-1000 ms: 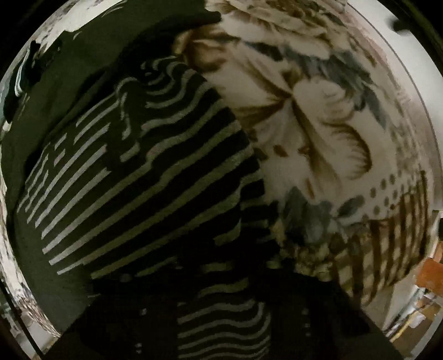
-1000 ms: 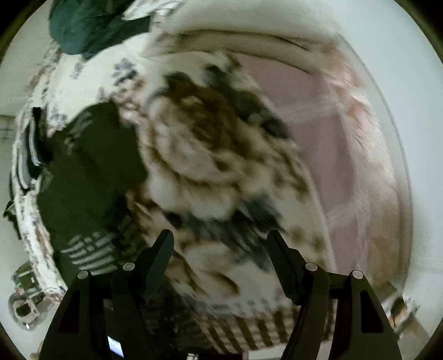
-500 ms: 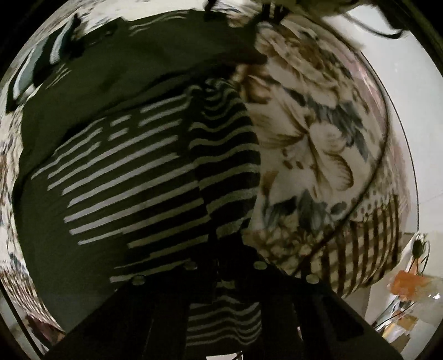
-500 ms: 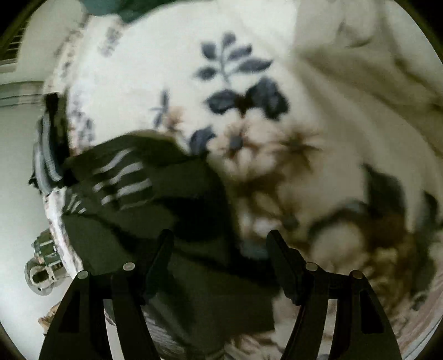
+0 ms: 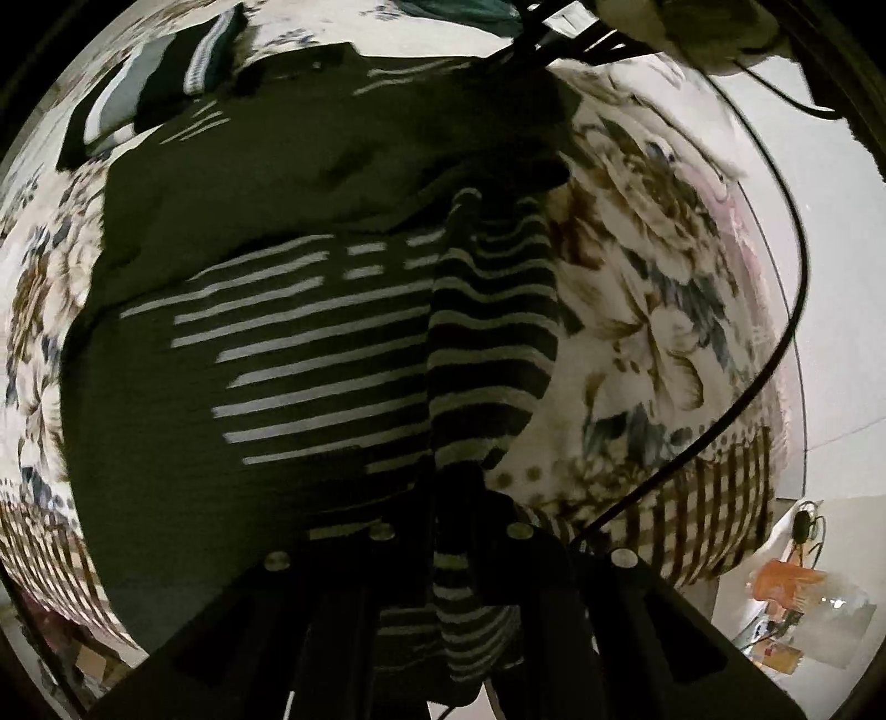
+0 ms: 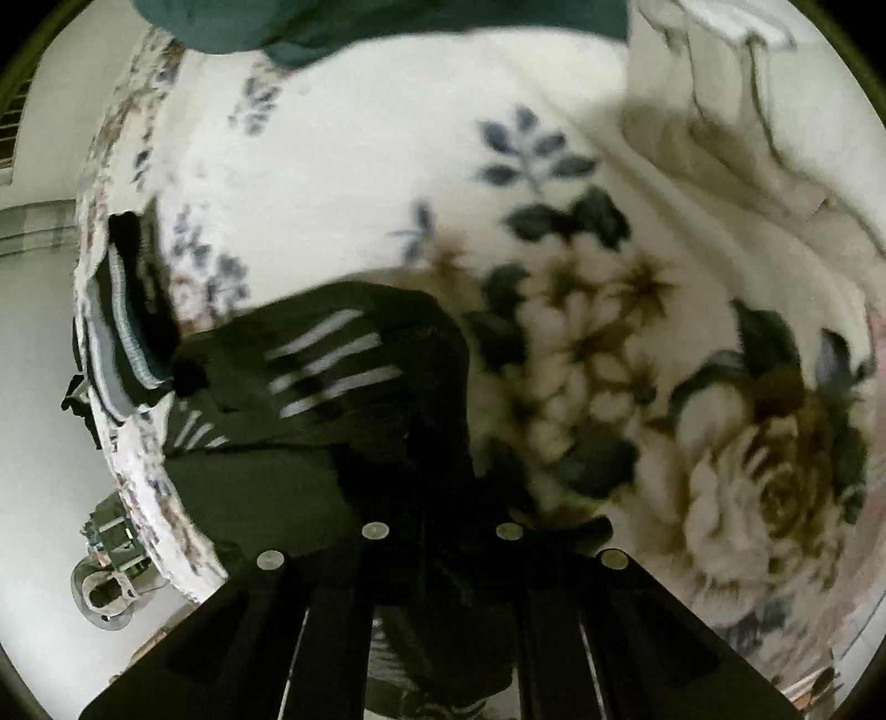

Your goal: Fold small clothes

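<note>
The left gripper (image 5: 454, 498) is clamped on a striped fold of a dark green top (image 5: 232, 421) with white stripes, lifting that strip of cloth off the bed so it hangs up toward the camera. The right gripper (image 6: 443, 531) has just snapped its jaws together and now pinches dark cloth of the same garment at its near edge. The rest of the top lies spread on a cream blanket (image 5: 653, 310) printed with large brown and blue-grey flowers, its plain green upper part wrinkled toward the far side. Beyond it, at the blanket's edge, sits a small stack of folded dark clothes (image 5: 149, 94) with pale striped trim. A teal garment (image 6: 343, 22) lies heaped at the far end of the bed. A black cable (image 5: 775, 288) loops across the left wrist view, over the blanket.
</note>
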`<state>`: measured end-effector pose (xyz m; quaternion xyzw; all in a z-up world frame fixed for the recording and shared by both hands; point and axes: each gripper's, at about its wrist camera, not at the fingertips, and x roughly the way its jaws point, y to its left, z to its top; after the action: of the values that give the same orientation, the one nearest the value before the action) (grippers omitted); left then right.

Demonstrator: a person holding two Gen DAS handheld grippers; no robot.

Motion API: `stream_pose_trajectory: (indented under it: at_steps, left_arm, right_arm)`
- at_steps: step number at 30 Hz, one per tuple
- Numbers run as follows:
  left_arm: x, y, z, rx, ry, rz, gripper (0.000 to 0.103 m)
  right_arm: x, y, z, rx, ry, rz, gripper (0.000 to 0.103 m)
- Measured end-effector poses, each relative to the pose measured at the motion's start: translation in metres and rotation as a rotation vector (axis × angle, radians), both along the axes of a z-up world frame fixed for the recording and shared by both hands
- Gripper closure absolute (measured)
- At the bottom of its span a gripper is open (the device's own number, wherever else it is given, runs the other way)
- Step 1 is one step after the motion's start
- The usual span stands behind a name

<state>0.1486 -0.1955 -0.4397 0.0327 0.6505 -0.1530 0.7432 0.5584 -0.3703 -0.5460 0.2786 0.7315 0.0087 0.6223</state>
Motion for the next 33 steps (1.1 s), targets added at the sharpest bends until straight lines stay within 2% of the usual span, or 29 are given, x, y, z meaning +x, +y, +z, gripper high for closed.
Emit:
stream_pose_trajectory:
  at_steps: [5,10,14,18,23,29,33]
  left_arm:
    - [0.003,0.046,0.013,-0.044,0.008,0.058,0.099]
    - [-0.005,0.102,0.0,-0.133,0.107,0.198,0.102]
    - [-0.023,0.149,-0.027,-0.18,0.173,0.378,0.102]
    - [-0.04,0.175,-0.041,-0.195,0.155,0.497,0.1]
    - [-0.053,0.182,-0.058,-0.346,0.2,0.566,0.099]
    - [-0.045,0.145,-0.071,-0.419,0.259,0.581,0.098]
    - [-0.035,0.108,-0.08,-0.446,0.318,0.603,0.098]
  right_arm:
    - [0.016,0.042,0.051,-0.04,-0.012,0.044,0.095]
    - [0.038,0.116,0.09,-0.101,-0.007,0.153,0.095]
    - [0.051,0.193,0.097,-0.148,0.01,0.24,0.095]
    - [0.064,0.259,0.091,-0.269,0.014,0.356,0.095]
    - [0.069,0.265,0.071,-0.356,0.037,0.344,0.095]
    - [0.069,0.236,0.053,-0.335,0.047,0.326,0.096]
    - [0.069,0.22,0.055,-0.311,0.045,0.356,0.096]
